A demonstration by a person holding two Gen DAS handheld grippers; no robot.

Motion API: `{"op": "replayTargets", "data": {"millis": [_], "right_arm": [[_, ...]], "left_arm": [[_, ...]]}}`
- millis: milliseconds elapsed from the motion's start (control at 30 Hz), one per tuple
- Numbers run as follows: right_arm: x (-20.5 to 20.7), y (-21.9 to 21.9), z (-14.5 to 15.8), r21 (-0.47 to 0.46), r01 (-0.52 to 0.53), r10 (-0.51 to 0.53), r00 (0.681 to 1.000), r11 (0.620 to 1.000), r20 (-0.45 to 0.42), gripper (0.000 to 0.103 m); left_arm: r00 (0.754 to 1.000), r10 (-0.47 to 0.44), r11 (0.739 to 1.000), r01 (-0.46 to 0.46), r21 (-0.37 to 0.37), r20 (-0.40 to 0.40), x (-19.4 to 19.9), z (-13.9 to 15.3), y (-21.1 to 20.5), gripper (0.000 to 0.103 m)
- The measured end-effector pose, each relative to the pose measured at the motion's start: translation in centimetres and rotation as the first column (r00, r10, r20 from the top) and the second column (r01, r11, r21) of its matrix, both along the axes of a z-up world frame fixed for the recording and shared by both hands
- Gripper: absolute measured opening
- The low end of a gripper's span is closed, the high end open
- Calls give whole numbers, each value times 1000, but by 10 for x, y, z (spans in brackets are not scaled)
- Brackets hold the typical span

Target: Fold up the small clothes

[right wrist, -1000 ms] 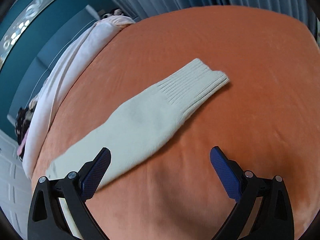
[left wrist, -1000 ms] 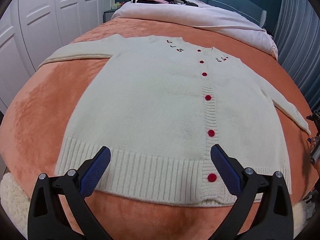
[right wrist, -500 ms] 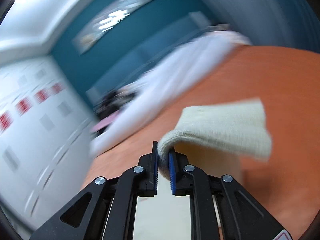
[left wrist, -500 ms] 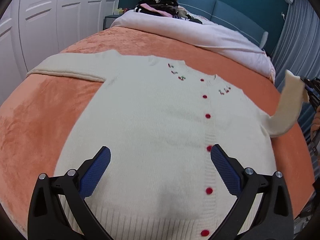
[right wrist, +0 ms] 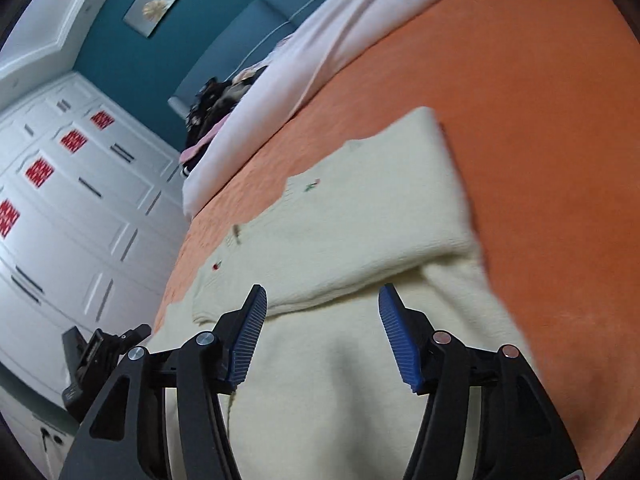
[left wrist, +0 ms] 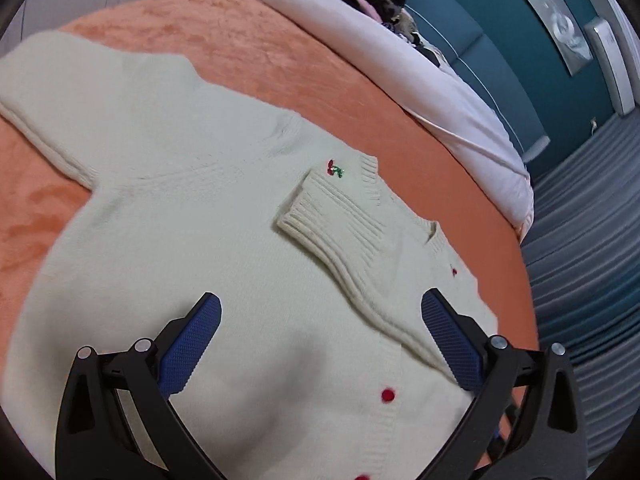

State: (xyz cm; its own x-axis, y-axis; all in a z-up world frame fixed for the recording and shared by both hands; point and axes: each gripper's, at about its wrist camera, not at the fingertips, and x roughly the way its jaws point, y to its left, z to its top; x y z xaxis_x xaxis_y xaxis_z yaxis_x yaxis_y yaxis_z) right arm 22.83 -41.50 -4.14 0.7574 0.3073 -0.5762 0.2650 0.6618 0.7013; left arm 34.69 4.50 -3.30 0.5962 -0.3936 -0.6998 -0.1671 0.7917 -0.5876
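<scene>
L claw (left wrist: 320,338) is spread wide w/ nothing in it, hovering over the cream cardigan (left wrist: 168,216), which lies flat on the orange bed cover (left wrist: 280,60). Its far-left sleeve (left wrist: 72,92) lies stretched out; the other sleeve (left wrist: 344,232) is folded across the chest, ribbed cuff by the cherry embroidery (left wrist: 334,168). Red buttons (left wrist: 387,395) run near the R finger. R claw (right wrist: 322,330) is also wide, empty, above the folded sleeve (right wrist: 360,220). White duvet (right wrist: 320,48) lies beyond.

No lettering can be read anywhere; the red marks on the wardrobe doors (right wrist: 72,141) are too blurred.
</scene>
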Motion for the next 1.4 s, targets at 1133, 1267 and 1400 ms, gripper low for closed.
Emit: {"op": "replayTargets", "data": {"millis": [1133,1267,1400], "right_arm": [[45,31,7,-288,11,-40,995,958,-96,4],[24,58,11,-413,-1,-30,997,911,-70,8],[18,51,12,-395,17,-43,997,919,-59,9]], "left_arm": [[987,67,998,-68,0,144,11,-47,13,14],[977,147,989,-141,-49,154,-10,-29,48,48],[918,355,935,-353,-44,174,-29,-4,142,68]]}}
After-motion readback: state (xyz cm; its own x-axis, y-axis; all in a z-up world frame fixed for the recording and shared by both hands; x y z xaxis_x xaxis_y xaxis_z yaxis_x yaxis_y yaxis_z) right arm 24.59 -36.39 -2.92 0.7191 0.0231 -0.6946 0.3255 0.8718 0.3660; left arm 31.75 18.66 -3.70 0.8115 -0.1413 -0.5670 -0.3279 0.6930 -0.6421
